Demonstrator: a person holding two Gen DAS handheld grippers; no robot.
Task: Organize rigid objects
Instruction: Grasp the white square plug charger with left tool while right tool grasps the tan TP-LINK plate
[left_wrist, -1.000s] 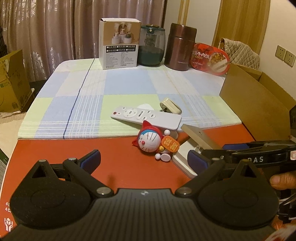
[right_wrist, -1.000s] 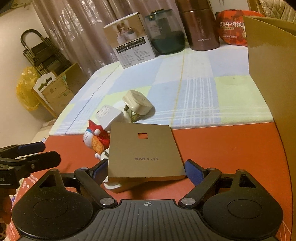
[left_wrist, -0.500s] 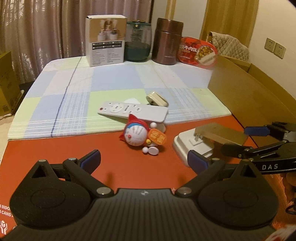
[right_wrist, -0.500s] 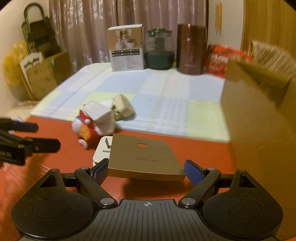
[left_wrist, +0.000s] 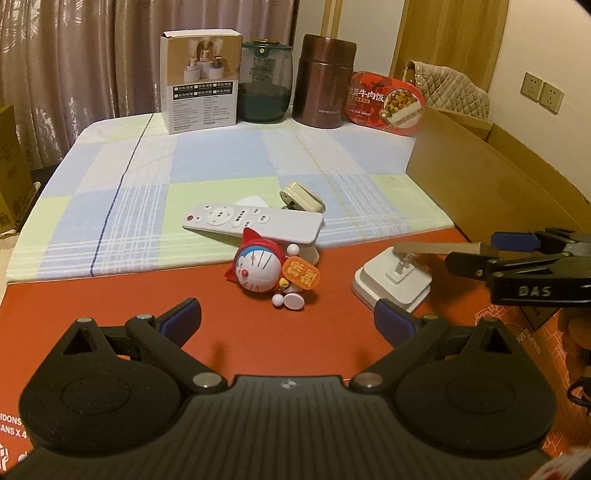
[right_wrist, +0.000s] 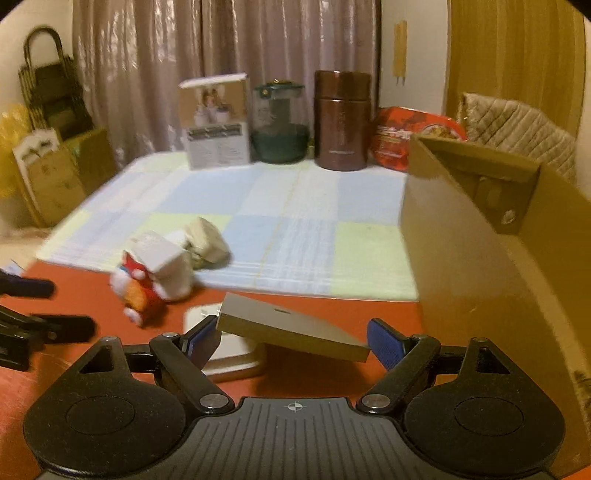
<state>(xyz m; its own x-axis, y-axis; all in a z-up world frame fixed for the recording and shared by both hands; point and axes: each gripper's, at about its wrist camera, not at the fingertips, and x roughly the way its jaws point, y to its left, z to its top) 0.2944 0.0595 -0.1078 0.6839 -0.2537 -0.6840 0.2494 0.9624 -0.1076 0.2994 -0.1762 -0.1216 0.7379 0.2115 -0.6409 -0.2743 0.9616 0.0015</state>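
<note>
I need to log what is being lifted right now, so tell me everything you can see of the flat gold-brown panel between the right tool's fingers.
The gold-brown panel is a thin, flat, rigid rectangle with a matte tan top, a paler edge and a small square hole near its middle. The right tool grips it by two opposite edges. It is tilted, clear of the red surface, above the white plug-in unit it partly hides. From the left wrist view it shows edge-on, as a thin strip.

We read "DAS" in pale letters on the black arm of the right gripper (left_wrist: 476, 254), at 3 o'clock. The round red food tub (left_wrist: 386, 101), at 1 o'clock, carries "牛肉饭".
</note>
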